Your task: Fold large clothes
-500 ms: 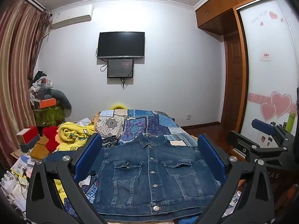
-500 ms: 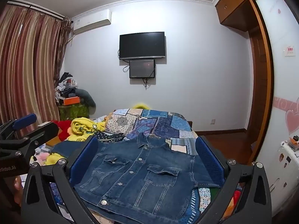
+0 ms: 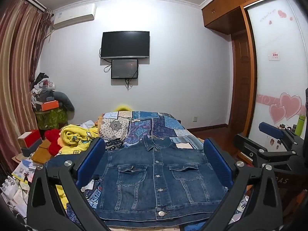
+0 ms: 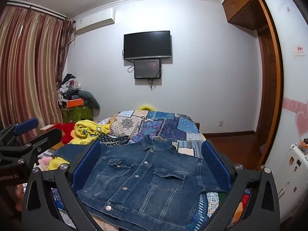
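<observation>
Jacket [image 3: 156,175] lying flat just ahead, collar away, btwn both grippers, L [image 3: 154,165] & R [image 4: 152,165] gaping wide, holding nothing.

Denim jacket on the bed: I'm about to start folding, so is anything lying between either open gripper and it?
Nothing visible does. The denim jacket lies spread, front up, on the patchwork quilt, nothing on it. The left gripper and the right gripper hover open before it.

Open air above the flat denim jacket [image 3: 157,175]; yellow blanket [image 3: 77,138] heaped at left.
</observation>
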A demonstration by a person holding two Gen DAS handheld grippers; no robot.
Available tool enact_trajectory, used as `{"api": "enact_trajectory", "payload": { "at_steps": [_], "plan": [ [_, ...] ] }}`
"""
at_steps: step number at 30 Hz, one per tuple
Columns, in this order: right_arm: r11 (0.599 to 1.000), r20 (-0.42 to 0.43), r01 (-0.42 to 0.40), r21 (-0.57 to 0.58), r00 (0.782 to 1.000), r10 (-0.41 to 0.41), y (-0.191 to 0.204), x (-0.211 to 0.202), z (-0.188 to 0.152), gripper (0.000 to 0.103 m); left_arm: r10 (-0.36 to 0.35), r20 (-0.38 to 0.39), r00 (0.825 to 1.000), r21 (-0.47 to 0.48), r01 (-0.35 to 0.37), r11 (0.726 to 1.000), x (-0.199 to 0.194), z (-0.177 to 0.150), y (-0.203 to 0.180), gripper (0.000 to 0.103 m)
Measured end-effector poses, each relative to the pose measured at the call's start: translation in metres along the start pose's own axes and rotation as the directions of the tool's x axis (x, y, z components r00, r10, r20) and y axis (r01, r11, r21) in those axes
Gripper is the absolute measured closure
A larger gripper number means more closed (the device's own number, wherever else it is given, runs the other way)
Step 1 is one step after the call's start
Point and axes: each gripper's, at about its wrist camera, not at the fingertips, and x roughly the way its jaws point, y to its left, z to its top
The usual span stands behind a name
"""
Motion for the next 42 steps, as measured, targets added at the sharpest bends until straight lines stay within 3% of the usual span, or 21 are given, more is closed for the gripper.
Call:
{"api": "enact_trajectory", "payload": {
  "at_steps": [42],
  "plan": [
    [1.000, 0.004, -0.002, 0.029, 1.000, 0.002, -0.0072, 0.0016, -0.0031, 0.000, 0.001, -0.023, 1.000, 0.005, -0.001, 1.000, 0.0057, -0.0012, 0.0033, 0.000]
  ]
}}
